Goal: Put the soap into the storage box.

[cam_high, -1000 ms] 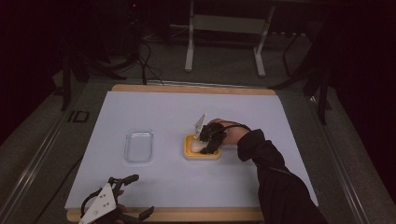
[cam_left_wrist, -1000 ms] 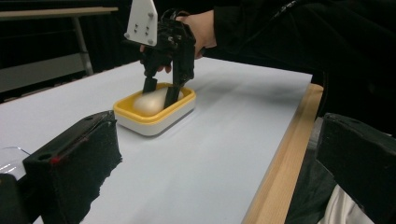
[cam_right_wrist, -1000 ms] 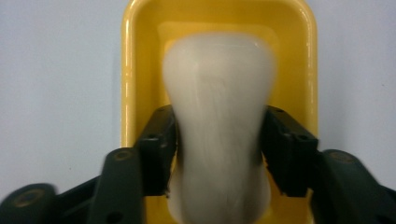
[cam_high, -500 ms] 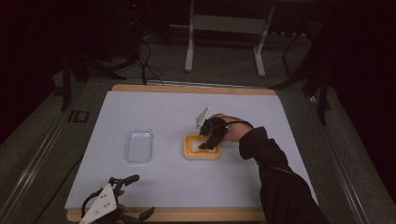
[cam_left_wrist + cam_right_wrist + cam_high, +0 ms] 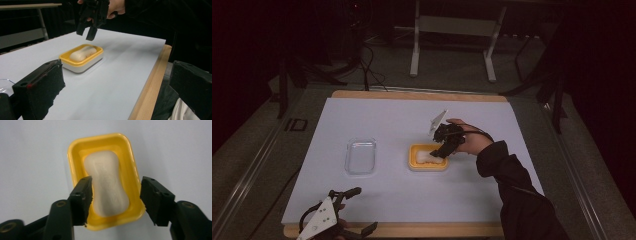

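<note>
A white soap (image 5: 108,182) lies in a yellow dish (image 5: 75,152) near the middle of the pale blue table (image 5: 392,120). In the left gripper view the soap (image 5: 82,53) sits lengthwise in the dish (image 5: 82,63), which has a yellow rim over a white base.

The right gripper (image 5: 443,149) hangs above the dish (image 5: 428,165), held in the right hand (image 5: 468,141), apart from the soap (image 5: 426,158). In the right gripper view its jaws stand wide apart with nothing between them, one on each side of the soap's near end. From the left gripper view it (image 5: 86,32) hovers clear over the dish's far end.

The left gripper (image 5: 354,210) rests at the table's near edge, well apart from the dish, jaws spread and empty.

A clear lid (image 5: 360,156) lies flat on the table to the left of the dish, near it but not touching.
</note>
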The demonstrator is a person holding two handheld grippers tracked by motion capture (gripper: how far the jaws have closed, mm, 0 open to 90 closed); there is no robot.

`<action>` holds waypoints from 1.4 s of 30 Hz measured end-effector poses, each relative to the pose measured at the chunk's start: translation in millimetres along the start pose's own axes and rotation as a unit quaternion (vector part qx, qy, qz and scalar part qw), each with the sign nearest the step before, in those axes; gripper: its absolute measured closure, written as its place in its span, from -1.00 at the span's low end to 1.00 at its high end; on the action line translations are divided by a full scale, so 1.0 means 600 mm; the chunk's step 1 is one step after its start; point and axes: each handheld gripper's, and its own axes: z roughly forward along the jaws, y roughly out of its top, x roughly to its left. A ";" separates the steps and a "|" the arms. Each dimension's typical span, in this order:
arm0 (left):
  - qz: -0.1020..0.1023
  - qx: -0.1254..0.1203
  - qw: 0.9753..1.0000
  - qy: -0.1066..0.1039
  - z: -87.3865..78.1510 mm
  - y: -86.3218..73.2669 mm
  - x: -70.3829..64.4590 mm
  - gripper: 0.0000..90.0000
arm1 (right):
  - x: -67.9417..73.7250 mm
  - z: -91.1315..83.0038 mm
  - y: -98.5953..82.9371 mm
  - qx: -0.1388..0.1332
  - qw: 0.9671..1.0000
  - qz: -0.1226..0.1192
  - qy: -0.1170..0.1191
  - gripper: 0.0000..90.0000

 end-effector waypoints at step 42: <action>0.000 0.000 1.000 -0.006 0.000 0.002 -0.002 -1.00 | 0.075 -0.051 -0.167 -0.103 0.961 0.216 -0.138 -0.70</action>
